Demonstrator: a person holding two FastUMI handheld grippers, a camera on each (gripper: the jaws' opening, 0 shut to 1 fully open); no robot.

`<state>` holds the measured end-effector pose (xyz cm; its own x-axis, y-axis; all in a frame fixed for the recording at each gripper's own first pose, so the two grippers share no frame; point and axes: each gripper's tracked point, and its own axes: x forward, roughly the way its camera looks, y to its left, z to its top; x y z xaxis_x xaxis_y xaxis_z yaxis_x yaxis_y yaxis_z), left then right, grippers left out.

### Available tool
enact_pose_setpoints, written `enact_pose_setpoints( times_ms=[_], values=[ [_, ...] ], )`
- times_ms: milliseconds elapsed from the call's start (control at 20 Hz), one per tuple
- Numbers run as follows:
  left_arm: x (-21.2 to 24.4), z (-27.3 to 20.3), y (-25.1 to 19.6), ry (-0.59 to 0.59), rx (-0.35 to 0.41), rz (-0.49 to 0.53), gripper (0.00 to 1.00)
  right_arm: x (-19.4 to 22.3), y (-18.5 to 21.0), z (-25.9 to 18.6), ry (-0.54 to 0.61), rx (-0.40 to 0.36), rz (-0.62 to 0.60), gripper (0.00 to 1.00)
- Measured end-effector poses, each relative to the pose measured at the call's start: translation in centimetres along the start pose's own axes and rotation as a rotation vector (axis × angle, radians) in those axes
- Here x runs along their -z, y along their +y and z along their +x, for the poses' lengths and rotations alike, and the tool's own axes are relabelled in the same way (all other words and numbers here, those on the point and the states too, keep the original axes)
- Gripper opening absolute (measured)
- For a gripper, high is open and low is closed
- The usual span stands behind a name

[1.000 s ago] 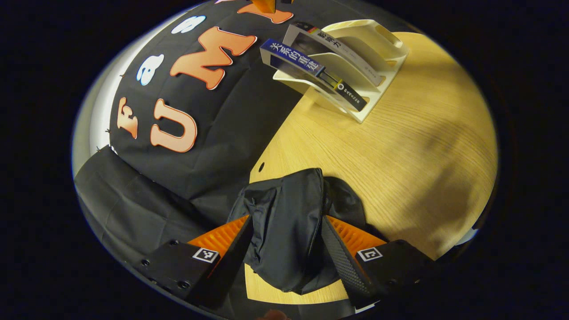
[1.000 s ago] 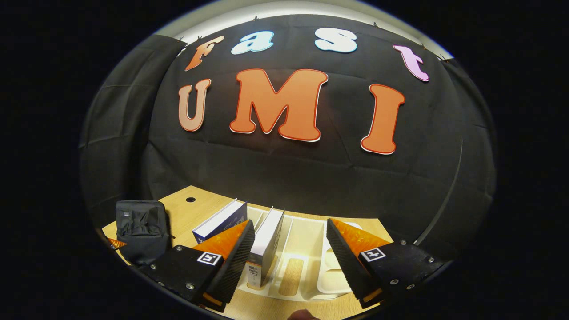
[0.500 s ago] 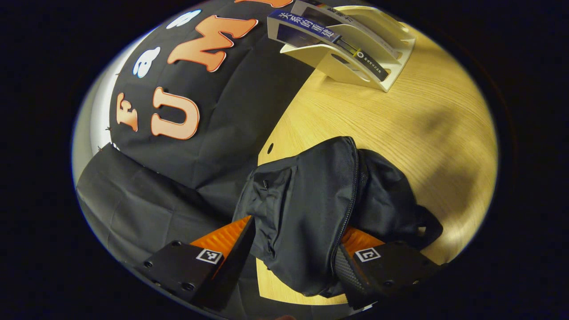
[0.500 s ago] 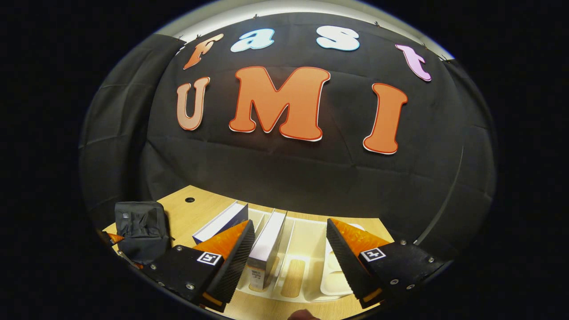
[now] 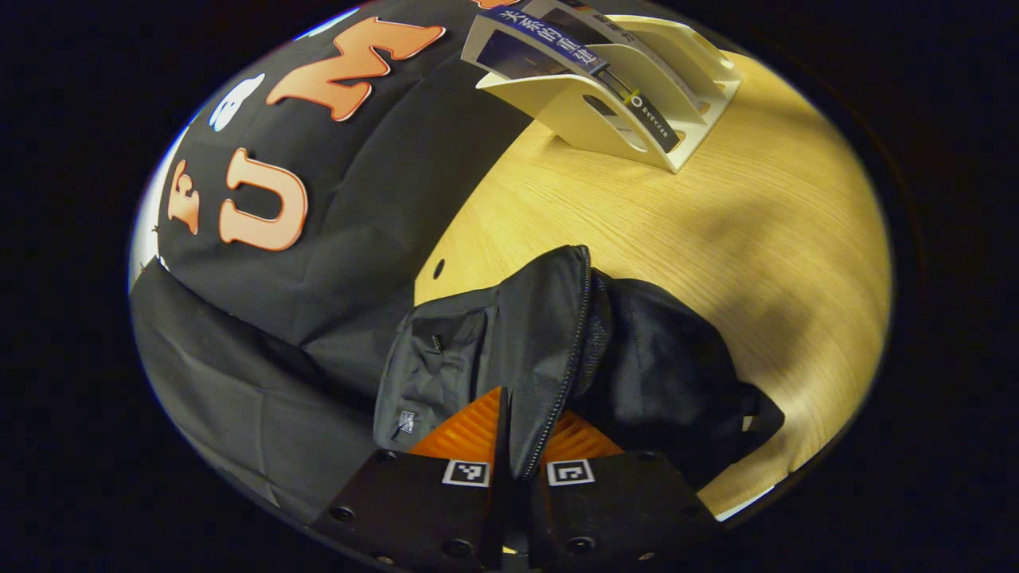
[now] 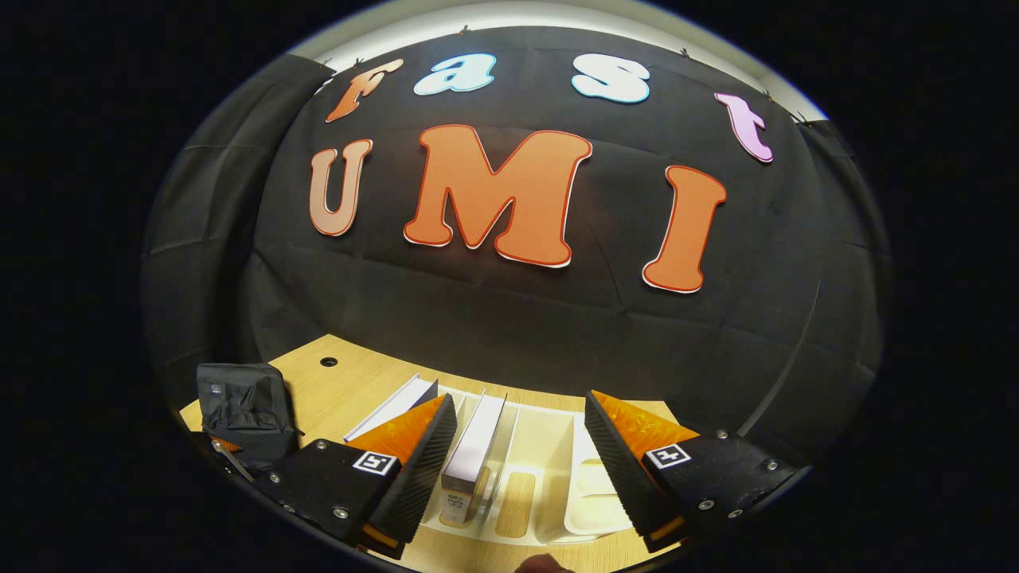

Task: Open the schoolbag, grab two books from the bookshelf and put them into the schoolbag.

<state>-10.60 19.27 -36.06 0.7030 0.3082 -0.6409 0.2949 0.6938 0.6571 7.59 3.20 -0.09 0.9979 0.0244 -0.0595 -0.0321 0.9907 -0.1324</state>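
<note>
Left gripper (image 5: 517, 446) jaws clamped on the schoolbag (image 5: 549, 350) flap by the zipper, schoolbag on the counter (image 5: 716, 239) well apart from the bookshelf (image 6: 549, 477); right gripper (image 6: 517, 454) jaws apart over a book (image 6: 470, 446); risk: thin fabric slipping, bag staying shut.

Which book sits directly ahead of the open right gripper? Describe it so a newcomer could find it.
On the wooden table stands a cream bookshelf with upright dividers. Two books stand in it; the target book is nearer the right gripper, just inside its left finger. Its neighbour, the blue-covered book, leans farther left, toward the schoolbag.
</note>
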Motion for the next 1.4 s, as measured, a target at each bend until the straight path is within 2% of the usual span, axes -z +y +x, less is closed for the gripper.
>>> enact_pose_setpoints(
  times_ms=[400, 650, 1050, 1250, 1400],
  values=[
    [-1.7, -1.4, 4.3, -0.013, 0.211, -0.124, 0.08, -0.8, 1.6, 0.3, 0.070, 0.023, -0.018, 0.97],
    [-3.0, -2.5, 6.7, -0.025, 0.339, -0.164, 0.08, -0.3, 3.8, 0.8, 0.162, -0.003, -0.045, 0.98],
    [-4.4, -3.5, 10.5, 0.012, 0.569, -0.204, 0.07, 0.8, 8.2, 3.0, 0.368, -0.101, -0.016, 0.98],
    [-5.0, -3.9, 11.7, 0.039, 0.659, -0.192, 0.07, 1.5, 9.2, 4.2, 0.470, -0.108, -0.025, 0.98],
    [-5.6, -4.1, 13.0, 0.049, 0.722, -0.179, 0.07, 2.3, 10.6, 4.6, 0.568, -0.131, 0.024, 0.97]
  ],
)
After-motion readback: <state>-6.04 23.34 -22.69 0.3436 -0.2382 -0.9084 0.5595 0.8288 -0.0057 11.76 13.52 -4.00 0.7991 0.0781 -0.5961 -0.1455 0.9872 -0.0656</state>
